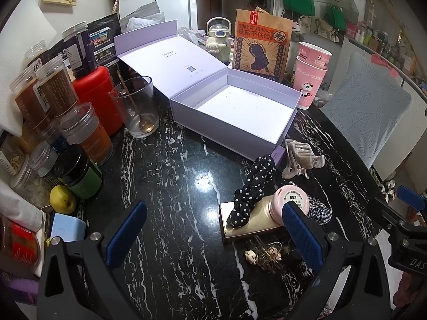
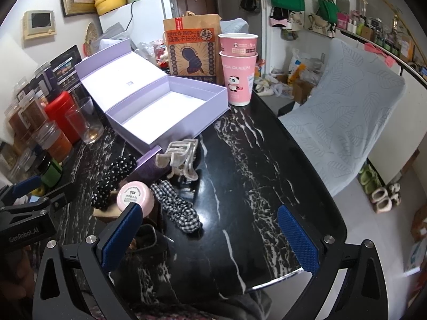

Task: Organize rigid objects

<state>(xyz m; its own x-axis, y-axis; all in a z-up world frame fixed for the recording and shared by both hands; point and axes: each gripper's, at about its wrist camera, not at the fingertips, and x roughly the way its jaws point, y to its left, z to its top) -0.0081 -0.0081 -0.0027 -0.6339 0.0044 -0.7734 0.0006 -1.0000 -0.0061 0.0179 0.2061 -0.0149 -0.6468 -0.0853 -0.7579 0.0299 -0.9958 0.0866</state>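
Observation:
An open, empty lavender box sits at the back of the black marble table. In front of it lie a beige claw hair clip, a polka-dot scrunchie, a pink round compact, a gold flat case, a checked scrunchie and a gold wire clip. My left gripper is open and empty, its right finger by the compact. My right gripper is open and empty to the right of the pile.
Jars, a red canister, a glass with a spoon and a lemon crowd the left. A paper bag and stacked pink cups stand behind the box. A covered chair is at the right.

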